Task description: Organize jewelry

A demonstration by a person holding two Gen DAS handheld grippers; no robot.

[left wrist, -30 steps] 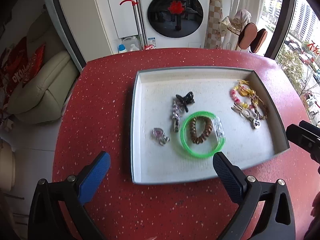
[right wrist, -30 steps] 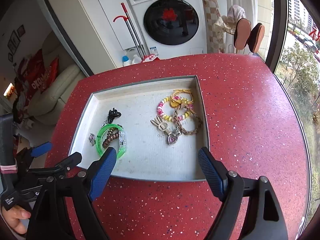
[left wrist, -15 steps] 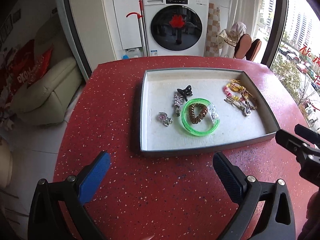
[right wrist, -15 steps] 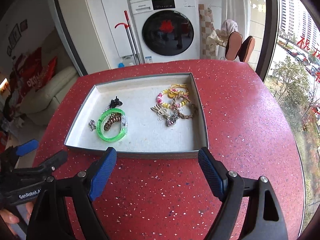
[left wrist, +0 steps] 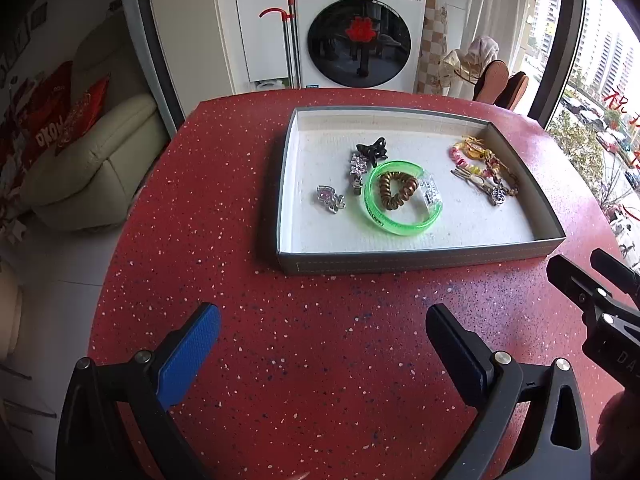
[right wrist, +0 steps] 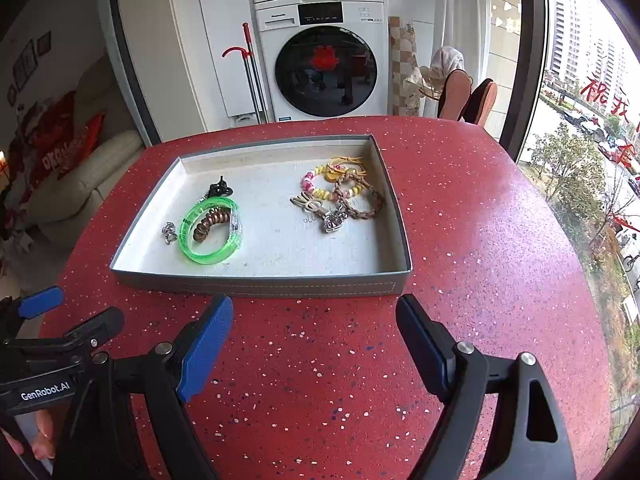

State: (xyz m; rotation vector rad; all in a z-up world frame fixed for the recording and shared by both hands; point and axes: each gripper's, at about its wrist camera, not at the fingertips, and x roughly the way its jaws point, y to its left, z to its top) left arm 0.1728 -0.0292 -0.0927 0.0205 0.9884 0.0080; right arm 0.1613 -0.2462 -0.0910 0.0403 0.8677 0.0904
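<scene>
Both claws are pulling back from the jewelry tray (left wrist: 416,262), which is now lying wholly ahead of them on the red bench (left wrist: 224,208). We are holding the left claw (left wrist: 322,338) and right claw (right wrist: 314,330) wide open, empty. Only the right view is showing our fingers (right wrist: 38,436). The green bangle (left wrist: 402,196) is ringing a brown coil tie (left wrist: 396,190); the small charms are hard to make out.

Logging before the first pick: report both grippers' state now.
Left gripper: open, holding nothing.
Right gripper: open, holding nothing.
</scene>
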